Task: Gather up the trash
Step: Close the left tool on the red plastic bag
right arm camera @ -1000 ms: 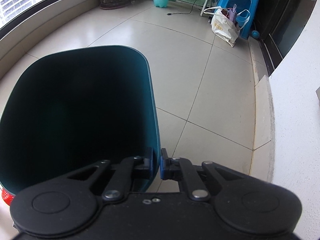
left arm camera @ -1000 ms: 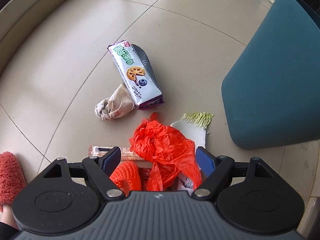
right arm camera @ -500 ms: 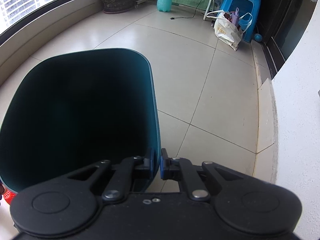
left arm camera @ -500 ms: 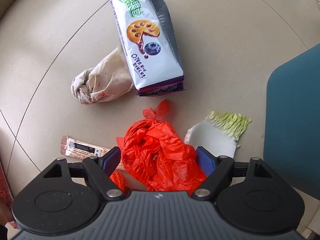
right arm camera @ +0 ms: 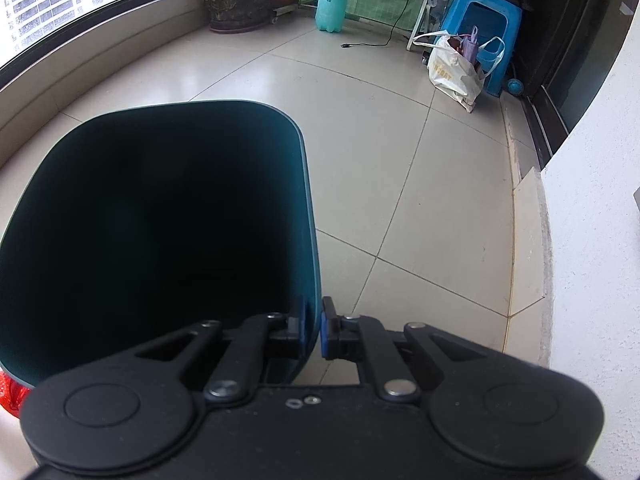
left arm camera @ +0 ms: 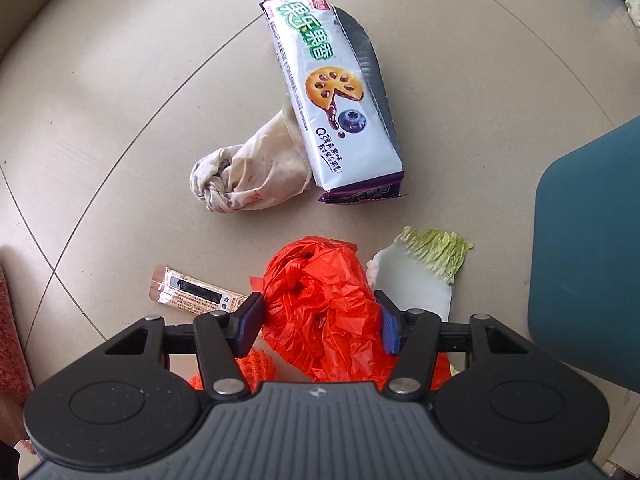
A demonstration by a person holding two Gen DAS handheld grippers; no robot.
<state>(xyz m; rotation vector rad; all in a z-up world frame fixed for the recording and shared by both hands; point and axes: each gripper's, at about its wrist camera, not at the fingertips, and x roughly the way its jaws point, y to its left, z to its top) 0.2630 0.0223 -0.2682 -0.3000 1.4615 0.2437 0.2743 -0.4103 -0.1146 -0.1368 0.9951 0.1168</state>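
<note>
**Litter bunched close on the tiled floor; open floor farther out**

In the left wrist view the tiled floor [left arm camera: 120,80] lies bare toward the top and left edges. A biscuit packet [left arm camera: 336,108] leans on a knotted paper bag [left arm camera: 256,176], leaving no gap between them. A strip of bare tile separates these from the red plastic bag [left arm camera: 320,300], which fills the space between the left gripper's [left arm camera: 318,322] closing jaws. A sachet [left arm camera: 192,292] crowds its left side, a cabbage piece [left arm camera: 420,276] its right. The teal bin [left arm camera: 588,260] walls off the right edge. Beyond the bin rim [right arm camera: 308,200], the right wrist view shows open tile up to a white shopping bag [right arm camera: 452,72] and blue stool [right arm camera: 488,12].
</note>
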